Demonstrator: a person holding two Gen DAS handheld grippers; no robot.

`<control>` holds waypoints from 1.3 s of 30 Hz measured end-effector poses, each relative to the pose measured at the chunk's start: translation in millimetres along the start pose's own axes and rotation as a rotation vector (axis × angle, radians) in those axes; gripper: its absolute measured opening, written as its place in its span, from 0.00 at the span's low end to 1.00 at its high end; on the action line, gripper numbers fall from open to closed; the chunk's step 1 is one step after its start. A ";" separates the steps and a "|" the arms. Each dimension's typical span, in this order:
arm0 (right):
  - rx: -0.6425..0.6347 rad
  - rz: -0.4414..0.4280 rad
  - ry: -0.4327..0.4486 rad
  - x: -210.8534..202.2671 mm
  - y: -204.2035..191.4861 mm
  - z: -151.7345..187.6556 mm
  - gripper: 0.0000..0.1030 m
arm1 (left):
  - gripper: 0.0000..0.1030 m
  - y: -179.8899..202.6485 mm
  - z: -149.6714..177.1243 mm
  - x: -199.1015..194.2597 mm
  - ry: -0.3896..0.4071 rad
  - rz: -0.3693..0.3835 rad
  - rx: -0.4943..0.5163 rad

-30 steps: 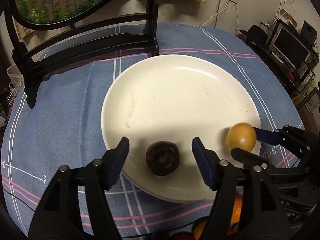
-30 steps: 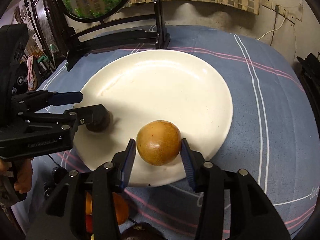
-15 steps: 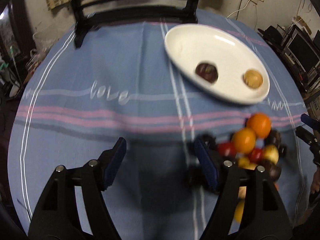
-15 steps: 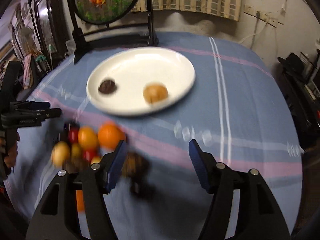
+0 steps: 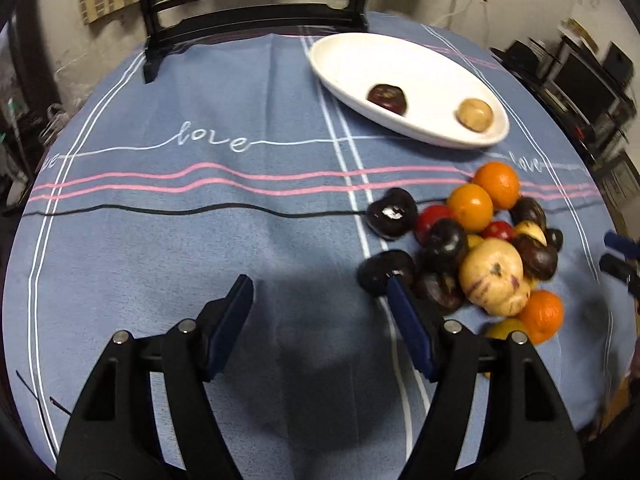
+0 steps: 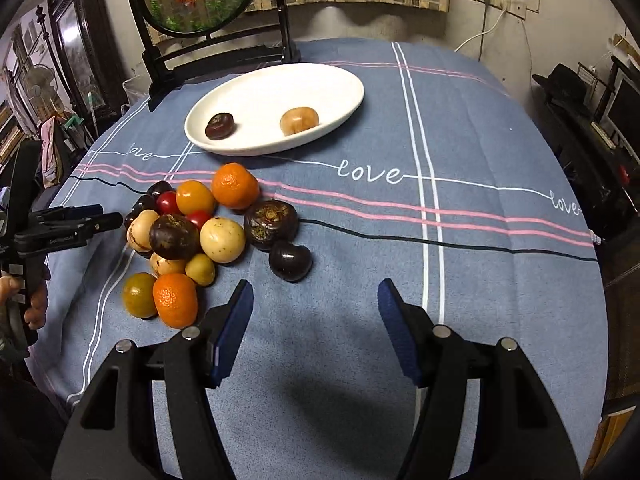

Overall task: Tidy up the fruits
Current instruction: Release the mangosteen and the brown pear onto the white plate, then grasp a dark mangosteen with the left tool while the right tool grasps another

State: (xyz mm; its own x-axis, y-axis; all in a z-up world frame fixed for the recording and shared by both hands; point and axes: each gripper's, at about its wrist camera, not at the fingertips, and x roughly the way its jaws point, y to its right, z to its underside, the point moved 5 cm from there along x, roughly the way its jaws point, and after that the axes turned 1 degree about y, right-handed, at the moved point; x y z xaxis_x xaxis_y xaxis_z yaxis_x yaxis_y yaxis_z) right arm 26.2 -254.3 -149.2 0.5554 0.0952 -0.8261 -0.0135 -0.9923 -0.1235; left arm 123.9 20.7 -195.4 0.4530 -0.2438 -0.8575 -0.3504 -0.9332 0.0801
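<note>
On the white plate (image 6: 340,92) sit a dark fruit (image 6: 219,125) and a tan fruit (image 6: 299,120).

I count one white plate (image 6: 340,80) holding two fruits: one dark mangosteen (image 6: 219,126), one tan passion fruit (image 6: 299,121). In the pile I see three oranges (image 6: 235,185) and two red tomatoes (image 6: 167,202).
</note>
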 end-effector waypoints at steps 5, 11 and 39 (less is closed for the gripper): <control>0.031 0.007 -0.011 -2.0 5.9 1.3 0.63 | 0.64 13.0 -3.1 9.2 0.019 0.042 0.100; 0.029 0.028 -0.008 -6.8 6.0 0.5 0.63 | 0.44 27.6 -17.3 16.9 0.026 0.169 0.171; -0.056 -0.019 -0.071 43.0 -4.7 -11.0 0.63 | 0.28 -5.1 16.8 -15.4 0.005 0.097 0.013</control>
State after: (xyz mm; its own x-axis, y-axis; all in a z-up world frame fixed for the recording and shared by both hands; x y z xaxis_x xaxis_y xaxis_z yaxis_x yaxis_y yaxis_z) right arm 59.2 -246.4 -178.1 0.4944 0.1172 -0.8613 0.0439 -0.9930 -0.1099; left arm 105.0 33.7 -191.1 0.4201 -0.3340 -0.8437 -0.4032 -0.9017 0.1562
